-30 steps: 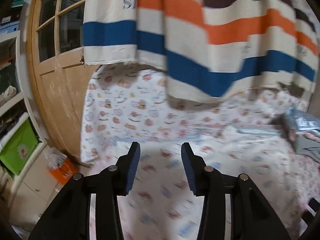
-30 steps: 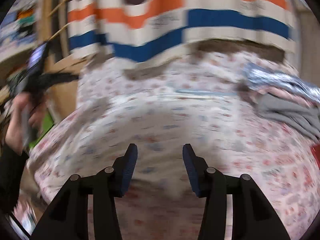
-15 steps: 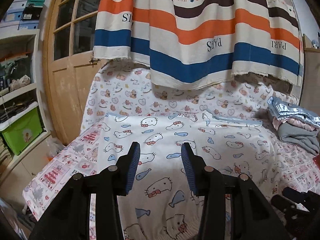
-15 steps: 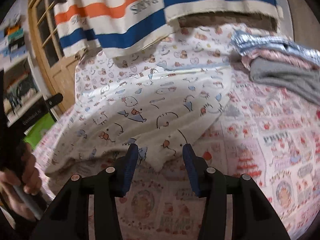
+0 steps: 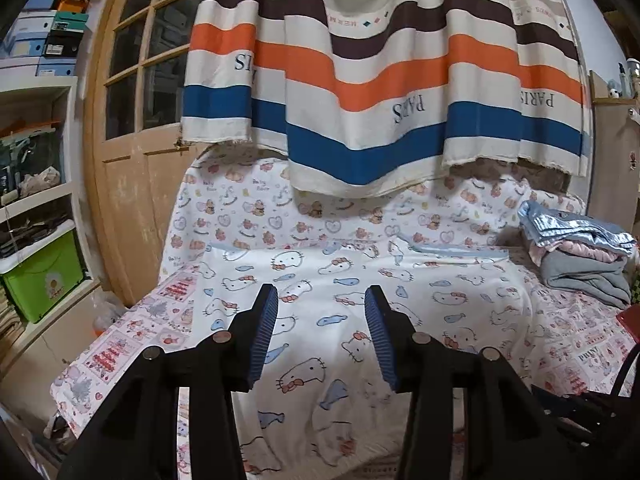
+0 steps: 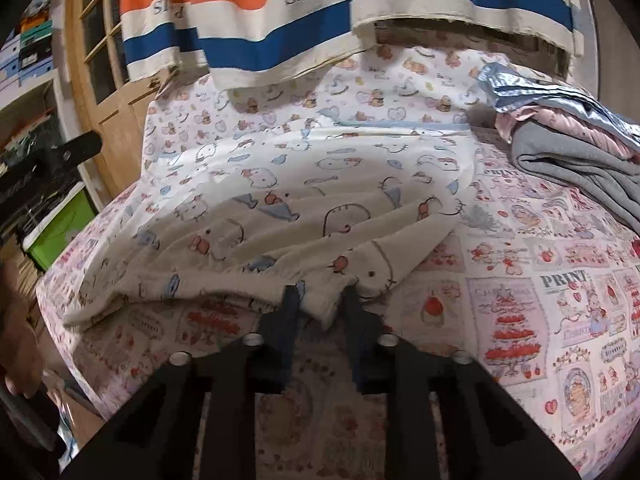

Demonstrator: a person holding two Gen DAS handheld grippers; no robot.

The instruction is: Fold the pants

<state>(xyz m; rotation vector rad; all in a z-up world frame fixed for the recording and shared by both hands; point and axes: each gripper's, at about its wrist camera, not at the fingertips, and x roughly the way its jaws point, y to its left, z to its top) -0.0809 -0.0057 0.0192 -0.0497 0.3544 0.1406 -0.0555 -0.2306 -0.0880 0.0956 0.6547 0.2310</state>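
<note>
Pants [image 6: 280, 204] are lying spread on the bed [image 6: 540, 280]. Right gripper [image 6: 318, 296] is closing on their near edge; left gripper [image 5: 320, 312] is hovering, fingers spread, empty. Risk: thin bite slipping, or pinching the bedsheet too.

The pants [image 6: 304, 184] are white fabric printed with cartoon cat faces, red bows and blue fish. They lie spread on the bed, over a pink-patterned sheet, with a pale blue edge band along the far side. The surface is mostly flat in the left wrist view [image 5: 320, 320]. In the right wrist view the near edge is bunched and wrinkled, and its corner is raised off the sheet.
</note>
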